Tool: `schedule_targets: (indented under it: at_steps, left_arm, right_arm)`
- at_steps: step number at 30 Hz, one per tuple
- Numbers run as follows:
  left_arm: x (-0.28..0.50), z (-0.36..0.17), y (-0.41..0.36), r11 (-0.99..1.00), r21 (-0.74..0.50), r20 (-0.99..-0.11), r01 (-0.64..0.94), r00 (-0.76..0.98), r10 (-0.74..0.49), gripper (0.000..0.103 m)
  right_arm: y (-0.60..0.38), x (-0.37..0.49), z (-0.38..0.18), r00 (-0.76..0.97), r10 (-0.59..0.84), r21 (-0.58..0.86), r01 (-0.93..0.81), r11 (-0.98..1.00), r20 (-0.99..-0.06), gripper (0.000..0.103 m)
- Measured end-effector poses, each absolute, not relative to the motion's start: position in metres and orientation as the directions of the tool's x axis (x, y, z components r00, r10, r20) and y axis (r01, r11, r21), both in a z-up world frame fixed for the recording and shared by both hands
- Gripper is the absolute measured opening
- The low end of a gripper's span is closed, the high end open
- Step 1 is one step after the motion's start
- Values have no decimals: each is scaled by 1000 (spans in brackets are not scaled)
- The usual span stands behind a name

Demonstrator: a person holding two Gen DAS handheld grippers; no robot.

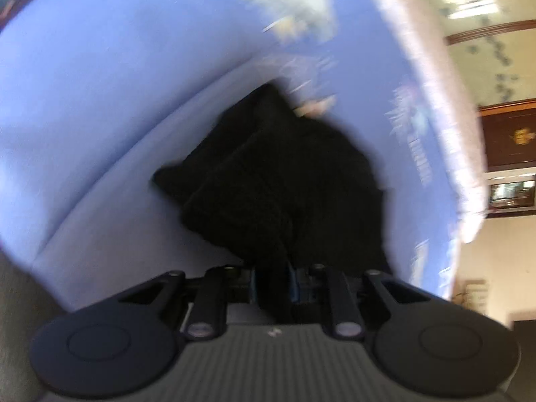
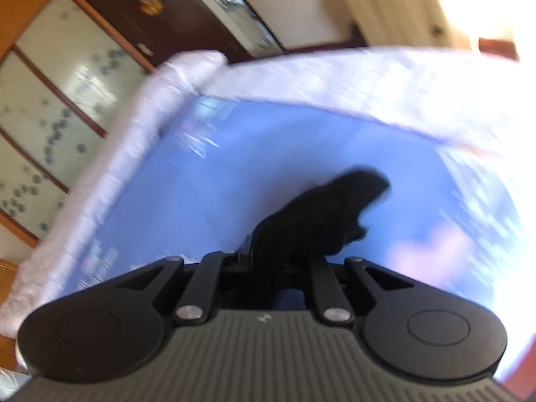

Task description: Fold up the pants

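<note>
The black pants (image 1: 274,181) hang bunched in front of my left gripper (image 1: 272,281), which is shut on a fold of the dark fabric, held above the blue bed sheet (image 1: 110,107). In the right wrist view my right gripper (image 2: 268,261) is shut on another part of the black pants (image 2: 321,221), which trail forward over the blue sheet (image 2: 187,207). Both views are blurred by motion. The fingertips are buried in the cloth.
The bed has a white quilted edge (image 2: 110,174) around the blue sheet. A printed pattern (image 1: 412,134) runs along the sheet's border. A dark wooden wardrobe (image 2: 147,16) and frosted glass doors (image 2: 60,93) stand beyond the bed.
</note>
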State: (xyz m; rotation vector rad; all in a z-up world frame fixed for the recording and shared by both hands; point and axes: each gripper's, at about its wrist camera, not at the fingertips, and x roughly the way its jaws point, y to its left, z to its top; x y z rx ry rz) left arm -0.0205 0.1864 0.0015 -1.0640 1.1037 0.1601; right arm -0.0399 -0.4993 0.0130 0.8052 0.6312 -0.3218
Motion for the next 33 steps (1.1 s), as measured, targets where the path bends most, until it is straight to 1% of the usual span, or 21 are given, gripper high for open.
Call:
schedule_targets:
  at_steps: [1,2,4,5,6,8,10,13,15,17,19,20,22,25,26,27,28,29,30,31,33]
  left_arm:
    - [-24,-9,184,537,-593,-805,-601,465,-369,30]
    - [-27,-18,181,545,-588,-808,-598,462,-365,30]
    - [-26,-14,181,571,-599,-797,-561,486,-359,34]
    - [-25,-8,181,590,-589,-803,-553,486,-346,42]
    - [-25,-1,181,612,-578,-807,-540,492,-327,45]
    - [-27,14,186,652,-572,-799,-498,516,-307,46]
    - [-35,27,192,665,-585,-777,-464,556,-295,46]
    - [-41,53,207,717,-545,-754,-436,629,-190,46]
    - [-36,64,221,724,-543,-730,-426,666,-156,48]
    - [-20,68,229,733,-550,-709,-400,688,-156,56]
    - [2,64,230,766,-526,-708,-369,689,-154,75]
    - [14,56,232,781,-503,-721,-369,678,-144,76]
    - [35,42,229,785,-509,-730,-353,661,-176,76]
    - [64,14,223,759,-590,-711,-277,624,-325,87]
    - [67,4,218,763,-585,-718,-274,613,-330,81]
    - [71,0,211,791,-546,-735,-277,611,-294,69]
    - [74,0,202,838,-471,-760,-275,608,-228,39]
    - [77,0,198,849,-458,-765,-265,604,-224,14]
    - [75,1,197,827,-503,-744,-251,613,-267,12]
    - [69,7,195,818,-518,-725,-250,635,-266,11]
    - [48,33,186,876,-424,-678,-227,721,-141,11]
  right_arm:
    - [-499,-49,3,760,-42,556,511,655,-649,19]
    - [-499,-56,-6,744,-60,548,541,638,-665,30]
    - [-503,-75,-14,775,-64,620,550,560,-629,34]
    - [-504,-81,-14,786,-69,650,553,521,-614,36]
    - [-504,-88,-13,792,-85,665,560,495,-604,37]
    - [-500,-99,-6,787,-151,654,588,477,-598,38]
    - [-492,-106,8,771,-234,600,616,510,-593,41]
    - [-476,-114,29,759,-337,524,636,566,-557,41]
    - [-467,-118,36,761,-385,499,638,586,-522,41]
    - [-451,-111,42,798,-346,502,586,636,-494,41]
    - [-426,-91,46,836,-245,497,501,709,-492,41]
    - [-410,-80,46,847,-195,489,457,742,-495,41]
    - [-379,-64,42,855,-95,484,376,790,-510,41]
    - [-336,-39,25,826,32,494,305,814,-563,41]
    - [-324,-33,18,808,71,499,290,816,-585,41]
    - [-314,-27,10,789,102,503,281,817,-606,41]
    - [-304,-23,4,772,127,507,274,817,-623,41]
    - [-296,-18,-1,753,155,509,264,819,-639,41]
    - [-288,-13,-7,733,176,502,250,828,-657,41]
    - [-281,-9,-10,719,176,478,241,844,-673,42]
    - [-268,-6,-12,723,137,407,214,888,-677,44]
